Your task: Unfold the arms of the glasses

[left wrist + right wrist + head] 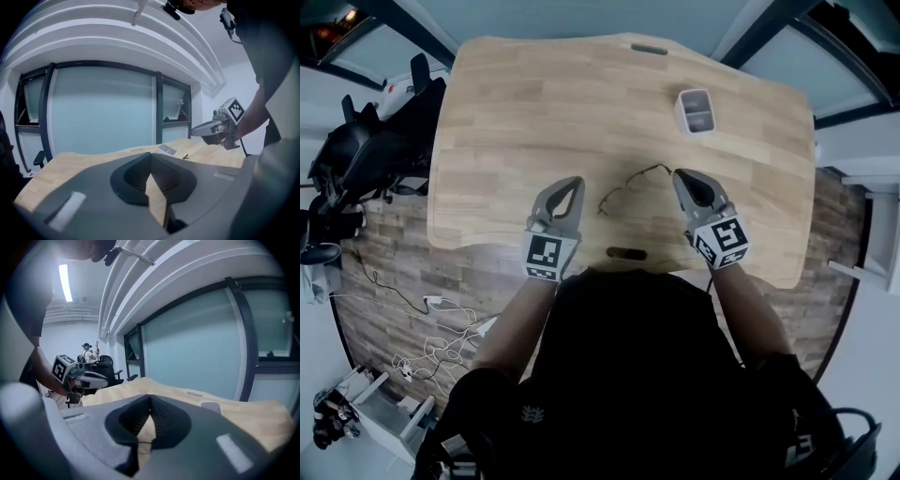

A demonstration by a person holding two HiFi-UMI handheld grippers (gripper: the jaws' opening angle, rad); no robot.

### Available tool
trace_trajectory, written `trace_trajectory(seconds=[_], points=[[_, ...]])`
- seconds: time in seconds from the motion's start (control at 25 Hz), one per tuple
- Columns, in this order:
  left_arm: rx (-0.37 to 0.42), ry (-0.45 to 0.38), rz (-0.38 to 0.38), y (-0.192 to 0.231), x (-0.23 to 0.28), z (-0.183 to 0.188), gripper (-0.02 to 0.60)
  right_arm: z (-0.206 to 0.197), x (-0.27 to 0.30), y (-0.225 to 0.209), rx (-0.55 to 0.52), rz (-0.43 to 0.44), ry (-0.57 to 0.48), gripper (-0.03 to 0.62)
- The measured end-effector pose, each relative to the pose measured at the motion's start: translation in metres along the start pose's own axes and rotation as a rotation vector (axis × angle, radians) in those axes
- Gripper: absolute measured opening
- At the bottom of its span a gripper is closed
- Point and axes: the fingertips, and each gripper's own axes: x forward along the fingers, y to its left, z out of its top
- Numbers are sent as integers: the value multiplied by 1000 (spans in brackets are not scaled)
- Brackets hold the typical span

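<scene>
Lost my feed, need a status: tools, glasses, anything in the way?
Left tool shut, empty; right tool shut, empty. Thin dark wire-framed glasses lie between them on light wooden table. Small white container beyond, nothing blocking.

The desk (pixel 534 103) is a light wooden top with rounded corners, and its near edge curves inward at the middle. A pair of thin, dark-framed glasses (pixel 630 187) lies on the bare wood close to that curve. Beyond the glasses and a little to the right stands a small white open box (pixel 695 110), well apart from them. A dark oval slot (pixel 625 253) sits just nearer than the glasses. A second slot (pixel 649 49) lies far beyond them, at the far edge.
</scene>
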Motion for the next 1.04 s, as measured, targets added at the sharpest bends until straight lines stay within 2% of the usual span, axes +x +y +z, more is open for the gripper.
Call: trace_trajectory(seconds=[0.4,1.04], points=[[-37,20,1,-14,14,-7,6,-14,-16,-28,18,-83,-2,2],[-14,30,-9,-18,12,-3,6,-8,-13,-29,-1,-81,-10,2]])
